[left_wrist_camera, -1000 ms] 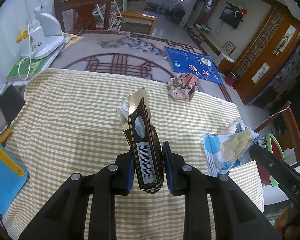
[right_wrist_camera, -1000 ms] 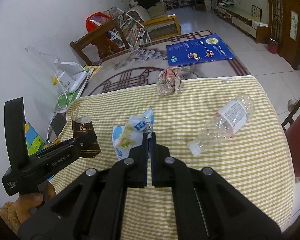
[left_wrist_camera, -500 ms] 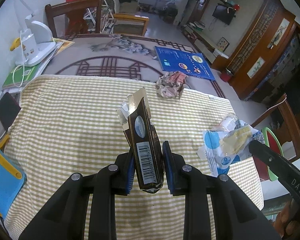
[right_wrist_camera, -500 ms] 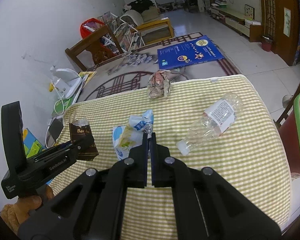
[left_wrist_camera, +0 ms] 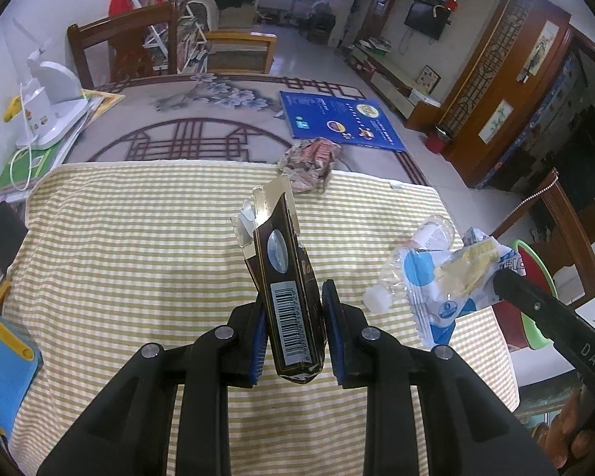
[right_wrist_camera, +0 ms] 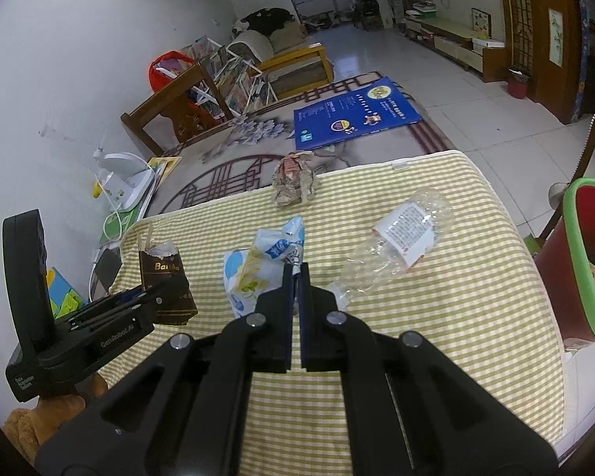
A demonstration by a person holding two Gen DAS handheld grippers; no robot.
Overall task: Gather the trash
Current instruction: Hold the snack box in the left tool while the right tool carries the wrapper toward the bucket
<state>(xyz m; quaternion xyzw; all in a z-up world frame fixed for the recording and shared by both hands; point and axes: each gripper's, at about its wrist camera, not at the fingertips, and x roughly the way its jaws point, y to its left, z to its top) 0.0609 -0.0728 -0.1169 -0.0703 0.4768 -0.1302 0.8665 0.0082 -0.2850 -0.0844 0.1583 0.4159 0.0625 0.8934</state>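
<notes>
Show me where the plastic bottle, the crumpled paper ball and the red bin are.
plastic bottle (right_wrist_camera: 406, 234): right wrist view, on its white label.
crumpled paper ball (right_wrist_camera: 293, 180): right wrist view, middle of the wad.
red bin (right_wrist_camera: 575, 238): right wrist view, on its green rim.

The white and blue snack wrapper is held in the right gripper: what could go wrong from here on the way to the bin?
1. The right gripper pinches only an edge of the snack wrapper, so it may slip out.
2. The clear plastic bottle lies close beside the wrapper; a swing toward the red bin might roll it off the table.
3. The left gripper holds the torn brown carton low; it may tilt.
</notes>
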